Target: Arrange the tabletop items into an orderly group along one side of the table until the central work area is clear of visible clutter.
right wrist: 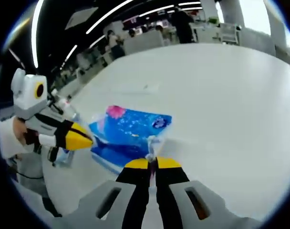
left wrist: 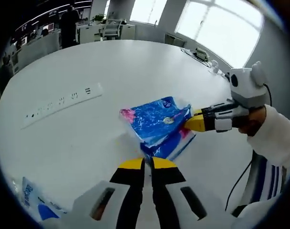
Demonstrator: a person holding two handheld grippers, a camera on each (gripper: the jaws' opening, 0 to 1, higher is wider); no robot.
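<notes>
I take the white table (left wrist: 111, 67) as my landmark; it fills most of the scene and is round-edged. On it, near the middle of the side close to me, lies the blue tissue pack (left wrist: 157, 121), a soft plastic-wrapped bundle with a pink patch at one corner. Beyond the pack, toward the table's far side, a long white power strip (left wrist: 64, 102) lies flat. At the table edge nearest my left gripper sits a second blue-and-white packet (left wrist: 33, 198), partly cut off.

My left gripper (left wrist: 148, 163) has its jaws closed together on the near edge of the tissue pack's wrapper. My right gripper (right wrist: 152, 163) is likewise pinched tight on a fold of the wrapper at the opposite side; from the left gripper view its yellow tips touch the pack's far corner.

Both holds look to be on thin film, so I judge the move should be a level, matched slide or low lift toward the table's edge beside the other packet, both hands at one pace, lest the wrapper tear or slip.

Count: one table, one tissue pack in hand, one other packet, one power strip, two grippers.
</notes>
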